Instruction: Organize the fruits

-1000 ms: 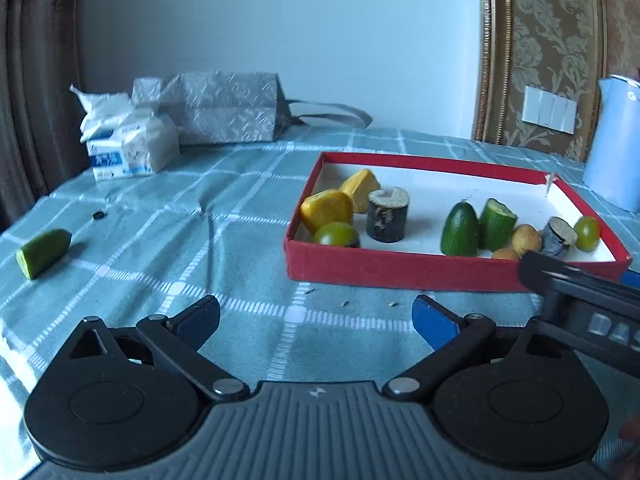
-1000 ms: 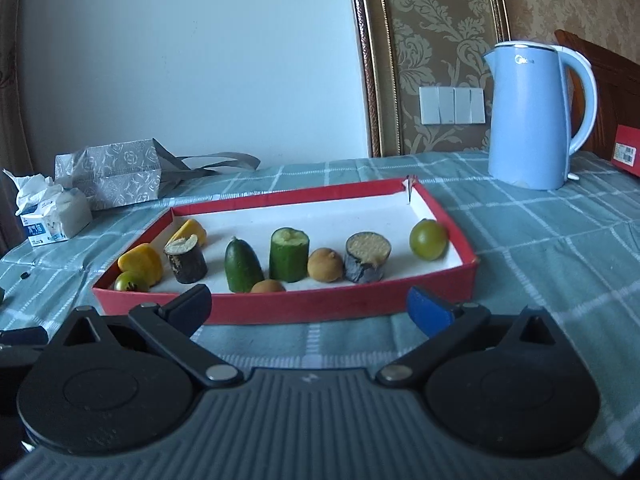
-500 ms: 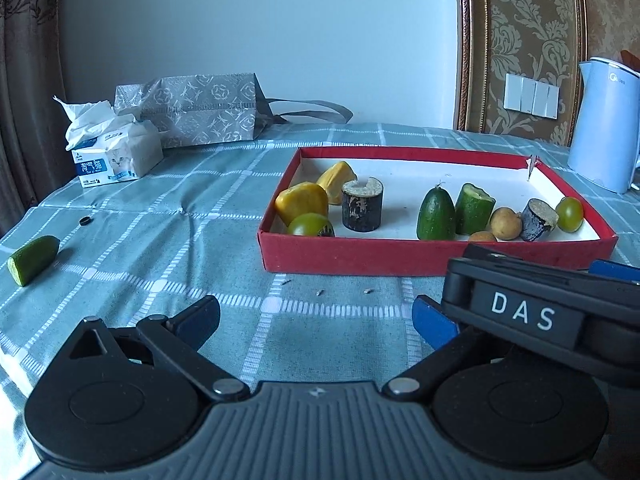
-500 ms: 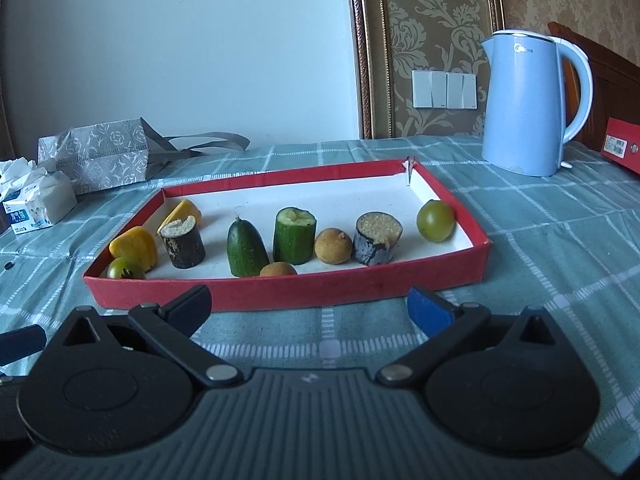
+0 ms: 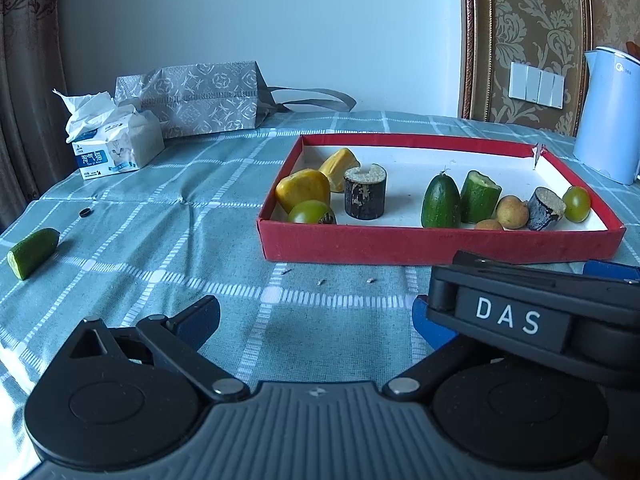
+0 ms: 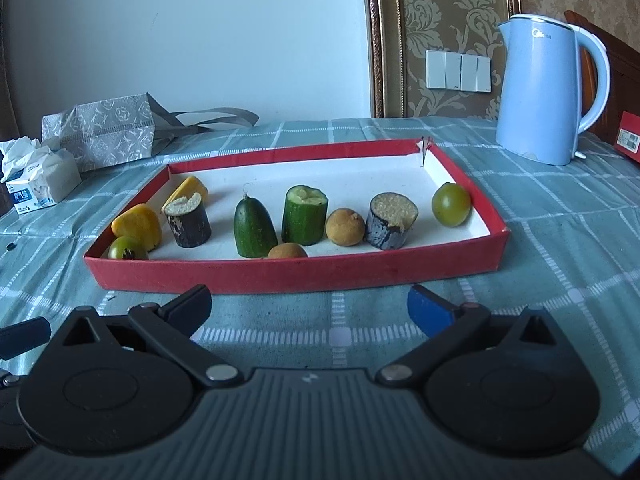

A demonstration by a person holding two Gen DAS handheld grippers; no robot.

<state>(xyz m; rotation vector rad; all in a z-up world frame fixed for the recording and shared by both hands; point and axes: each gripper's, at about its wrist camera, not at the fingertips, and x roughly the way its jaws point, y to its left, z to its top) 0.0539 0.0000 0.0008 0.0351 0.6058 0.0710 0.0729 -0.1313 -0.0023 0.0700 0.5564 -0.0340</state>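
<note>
A red tray [image 5: 440,244] with a white floor holds several pieces: yellow pieces, green tomatoes, dark stubs, cucumber pieces and small brown fruits. It also shows in the right wrist view [image 6: 296,274]. A lone cucumber piece [image 5: 33,252] lies on the cloth far left of the tray. My left gripper [image 5: 316,316] is open and empty, low in front of the tray. My right gripper [image 6: 310,306] is open and empty, just before the tray's front wall. The right gripper's body, marked DAS [image 5: 532,312], covers the left gripper's right finger.
A light blue kettle [image 6: 548,88] stands at the back right. A grey gift bag [image 5: 200,98] and a tissue pack [image 5: 112,144] sit at the back left. A small black ring [image 5: 85,212] and a few crumbs [image 5: 320,281] lie on the checked cloth.
The left wrist view has swung, so the tray sits more central and level. The right gripper's body has come further into the left view from the right. Both stay open.
</note>
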